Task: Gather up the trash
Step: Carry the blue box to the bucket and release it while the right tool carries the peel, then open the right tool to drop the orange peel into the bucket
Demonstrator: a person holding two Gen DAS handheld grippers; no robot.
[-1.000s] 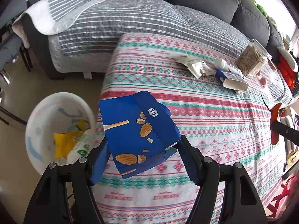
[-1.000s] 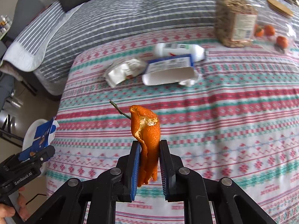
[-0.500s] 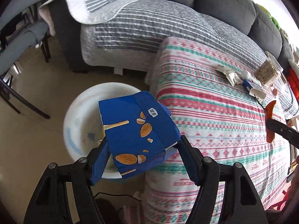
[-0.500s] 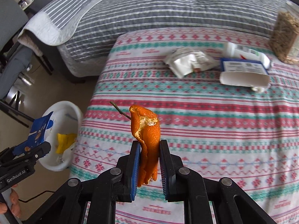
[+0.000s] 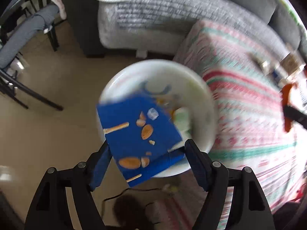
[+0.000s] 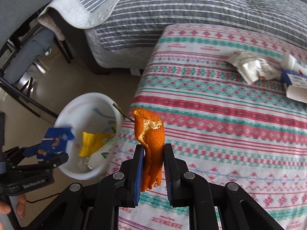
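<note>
A blue carton (image 5: 138, 132) printed with almonds sits between the fingers of my left gripper (image 5: 147, 149), which is shut on it. It hangs over the near rim of a white round bin (image 5: 191, 80) on the floor. The right wrist view shows the same carton (image 6: 55, 140) at the bin's (image 6: 76, 103) left edge. My right gripper (image 6: 153, 153) is shut on an orange peel (image 6: 151, 134) with a thin stem, held above the left edge of the patterned tablecloth (image 6: 230, 124). A yellow wrapper (image 6: 92, 143) and a white bottle lie in the bin.
On the cloth at the far right lie a crumpled silver wrapper (image 6: 251, 67), a white bottle (image 6: 289, 61) and an open blue-and-white box (image 6: 295, 84). A grey striped sofa (image 6: 172, 9) stands behind. Dark chair legs (image 6: 25, 57) are at the left. A hand (image 6: 19, 205) holds the left gripper.
My left gripper has swung left off the table and down over the bin with the carton. The right gripper has also moved left toward the table edge, still holding the peel.
</note>
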